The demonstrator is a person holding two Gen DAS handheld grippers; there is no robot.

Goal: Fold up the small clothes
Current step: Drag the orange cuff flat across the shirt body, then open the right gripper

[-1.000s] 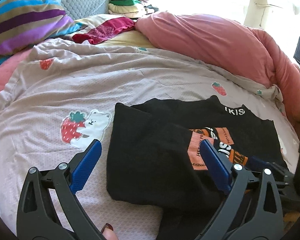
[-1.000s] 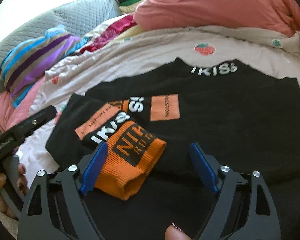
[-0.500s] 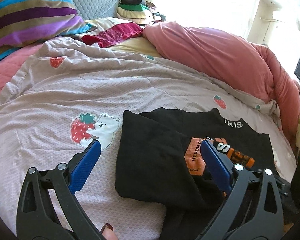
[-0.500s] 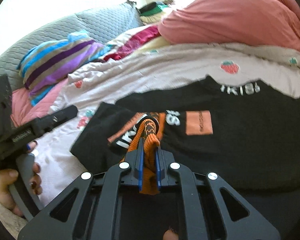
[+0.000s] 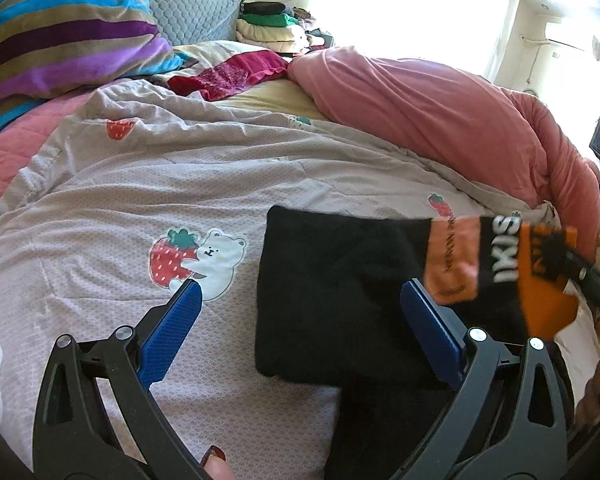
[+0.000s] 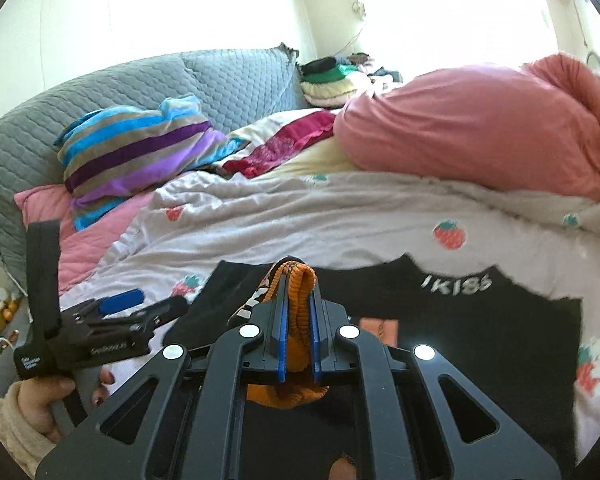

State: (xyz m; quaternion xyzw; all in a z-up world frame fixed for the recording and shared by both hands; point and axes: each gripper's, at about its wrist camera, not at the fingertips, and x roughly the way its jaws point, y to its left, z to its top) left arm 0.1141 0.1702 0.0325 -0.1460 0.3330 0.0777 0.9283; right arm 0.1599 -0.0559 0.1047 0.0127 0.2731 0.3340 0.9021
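Gripping the orange ribbed cuff (image 6: 298, 320) of the black sweater (image 6: 480, 332), the right gripper (image 6: 298, 336) stands closed tight — sleeve lifted off the strawberry-print quilt (image 5: 140, 184). Only the left view shows the sleeve's blurred lettering; the left gripper (image 5: 300, 312) hovers wide apart, holding nothing, beside the folded body.

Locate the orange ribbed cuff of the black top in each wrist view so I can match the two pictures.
Left wrist view: the orange ribbed cuff is at the right edge, lifted and blurred, pinched by the right hand-held gripper.
Right wrist view: bottom centre, clamped between the blue pads of the right hand-held gripper.
Shared landmark: the striped pillow at upper left in both.
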